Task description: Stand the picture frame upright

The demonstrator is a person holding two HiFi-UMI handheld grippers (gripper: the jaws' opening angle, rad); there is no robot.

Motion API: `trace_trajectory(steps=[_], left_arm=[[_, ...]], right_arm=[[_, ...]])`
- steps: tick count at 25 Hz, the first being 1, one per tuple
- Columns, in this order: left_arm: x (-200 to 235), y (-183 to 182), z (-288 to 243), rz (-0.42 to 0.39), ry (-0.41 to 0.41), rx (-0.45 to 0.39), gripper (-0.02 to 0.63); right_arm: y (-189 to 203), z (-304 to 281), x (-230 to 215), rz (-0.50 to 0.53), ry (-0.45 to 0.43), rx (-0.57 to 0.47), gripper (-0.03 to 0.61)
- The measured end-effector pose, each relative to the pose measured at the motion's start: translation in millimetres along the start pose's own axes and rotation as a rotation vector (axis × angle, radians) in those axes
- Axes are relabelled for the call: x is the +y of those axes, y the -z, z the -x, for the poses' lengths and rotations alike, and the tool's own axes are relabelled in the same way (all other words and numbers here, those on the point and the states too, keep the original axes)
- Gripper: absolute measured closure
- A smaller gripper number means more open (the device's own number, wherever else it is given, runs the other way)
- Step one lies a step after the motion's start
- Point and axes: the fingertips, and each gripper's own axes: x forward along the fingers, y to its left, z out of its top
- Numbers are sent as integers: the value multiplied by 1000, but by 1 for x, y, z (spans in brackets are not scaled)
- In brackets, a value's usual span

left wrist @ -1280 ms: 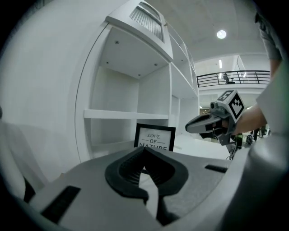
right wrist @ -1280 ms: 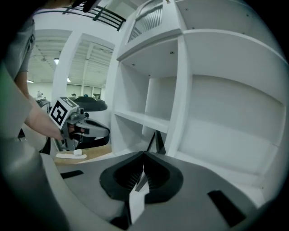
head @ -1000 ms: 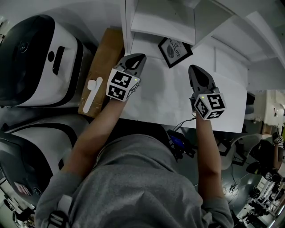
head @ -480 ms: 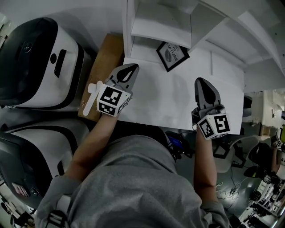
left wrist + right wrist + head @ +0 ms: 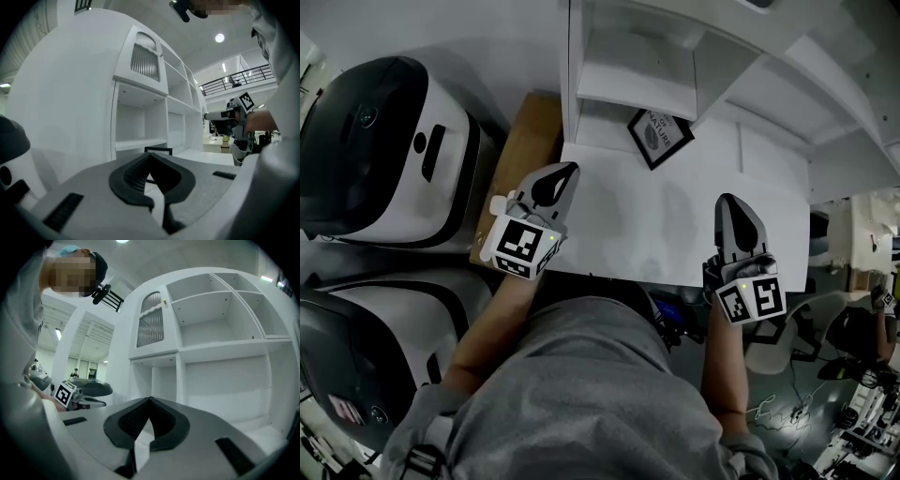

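Observation:
The black picture frame [image 5: 660, 137] with a white print is on the white tabletop [image 5: 637, 225], right at the foot of the shelf unit, one corner turned toward me. In the left gripper view only its dark top edge [image 5: 158, 150] shows above the jaw tips. My left gripper [image 5: 558, 178] hangs near the table's left edge, shut and empty, well short of the frame. My right gripper [image 5: 729, 204] is over the table's right front, also shut with nothing in it. Both sets of jaws meet at their tips in the left gripper [image 5: 151, 154] and right gripper [image 5: 150, 399] views.
A white shelf unit [image 5: 675, 56] with open compartments rises behind the table. Two large white and black machines [image 5: 384, 141] stand at the left. Beside them lies a brown board [image 5: 520, 150] with a white piece on it. Cables [image 5: 675, 309] hang under the table's front edge.
Both grippers have drawn back from the frame toward the table's front edge and risen. The left one went left, the right one right. The frame has stayed where it was.

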Motion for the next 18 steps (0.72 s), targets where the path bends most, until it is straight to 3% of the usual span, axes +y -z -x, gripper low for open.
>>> trace_trajectory(steps=[6, 18], left_arm=[[-4, -14, 6, -75, -10, -10, 606], [-4, -28, 10, -11, 1, -55, 606]], right_arm=[[-6, 1, 6, -9, 5, -16, 553], [0, 2, 10, 25, 11, -2, 554]])
